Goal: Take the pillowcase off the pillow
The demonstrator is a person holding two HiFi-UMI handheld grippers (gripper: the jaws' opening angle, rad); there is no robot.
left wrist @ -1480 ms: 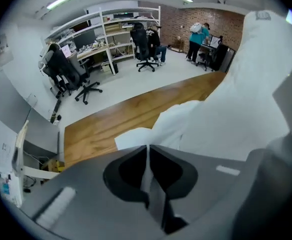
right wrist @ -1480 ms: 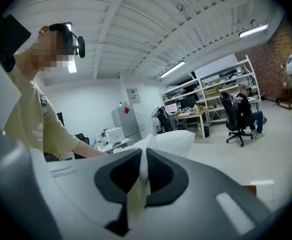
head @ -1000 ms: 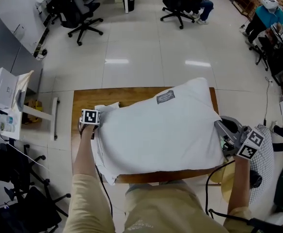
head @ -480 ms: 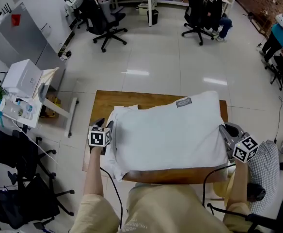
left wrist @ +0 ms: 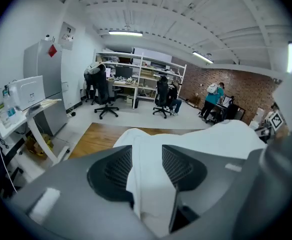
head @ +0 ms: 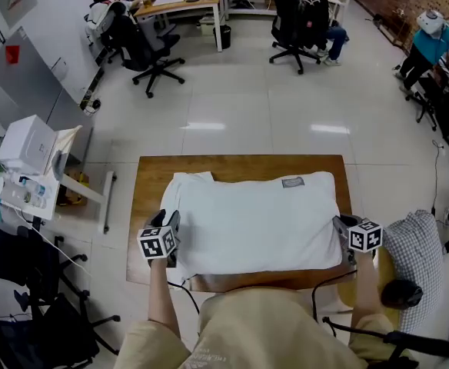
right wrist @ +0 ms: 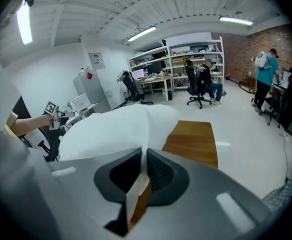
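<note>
Left hand-held gripper point(head: 167, 223): held at the near left corner of the table, jaws apart. They have just been opening. White cloth of the pillowcase runs loosely between them, and the pads do not press it.
Right hand-held gripper point(head: 341, 225): held at the near right edge of the table, jaws closed tight. They pinch a thin fold of white fabric at the right end of the pillow.
Pillowcase point(head: 180, 206): white and flat, spread on the table at the pillow's left end. Its near edge trails under the pillow's near left corner, and one fold leads up into the left hand-held gripper.
Pillow point(head: 263, 221): white and plump, lying lengthwise across the table between the two hand-held grippers. A small grey label point(head: 292, 182) sits near its far edge.
Table point(head: 144, 198): wooden and rectangular. Bare wood shows along the far edge and the left side.
Person: forearms reach in from the bottom of the head view, one to each hand-held gripper.
Surroundings: pale tiled floor point(head: 247, 121). Black office chairs point(head: 148, 48) stand far behind, and people sit at desks there.
</note>
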